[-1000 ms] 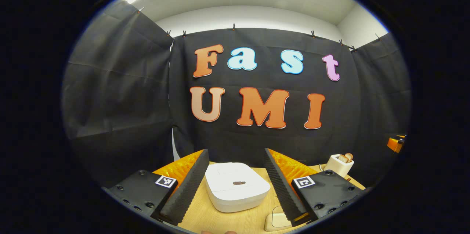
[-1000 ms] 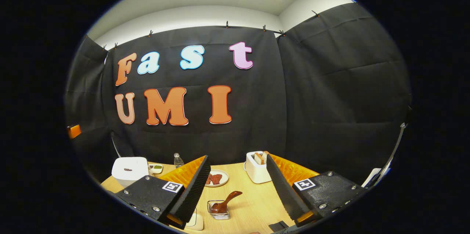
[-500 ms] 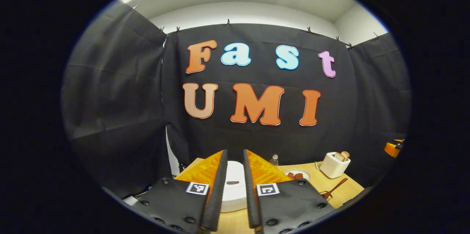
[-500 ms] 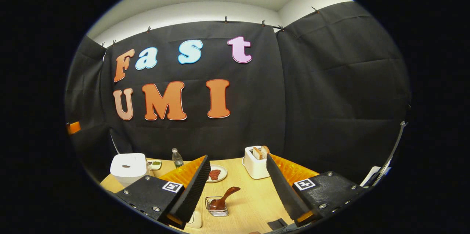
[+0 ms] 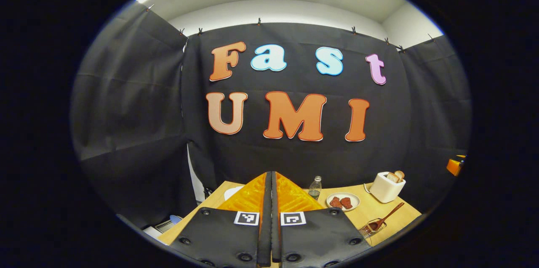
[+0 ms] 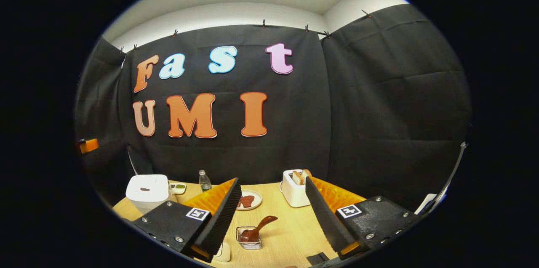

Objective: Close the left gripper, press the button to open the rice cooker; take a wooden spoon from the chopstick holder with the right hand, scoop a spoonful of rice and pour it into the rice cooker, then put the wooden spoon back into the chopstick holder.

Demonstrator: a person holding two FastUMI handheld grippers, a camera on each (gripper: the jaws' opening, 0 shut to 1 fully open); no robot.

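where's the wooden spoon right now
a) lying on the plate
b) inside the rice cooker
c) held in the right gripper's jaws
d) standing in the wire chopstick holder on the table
d: in the right gripper view the wooden spoon stands bowl-down in the chopstick holder on the table, with the right gripper open and its jaws apart, holding nothing.

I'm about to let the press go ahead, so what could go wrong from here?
1. The shut left gripper hides nearly all of the rice cooker in its own view, so the press could miss the button.
2. The wooden spoon leans in a light wire holder; lifting it with the open right gripper might tip the holder.
3. A plate, bottle and toaster stand close by and could get knocked.
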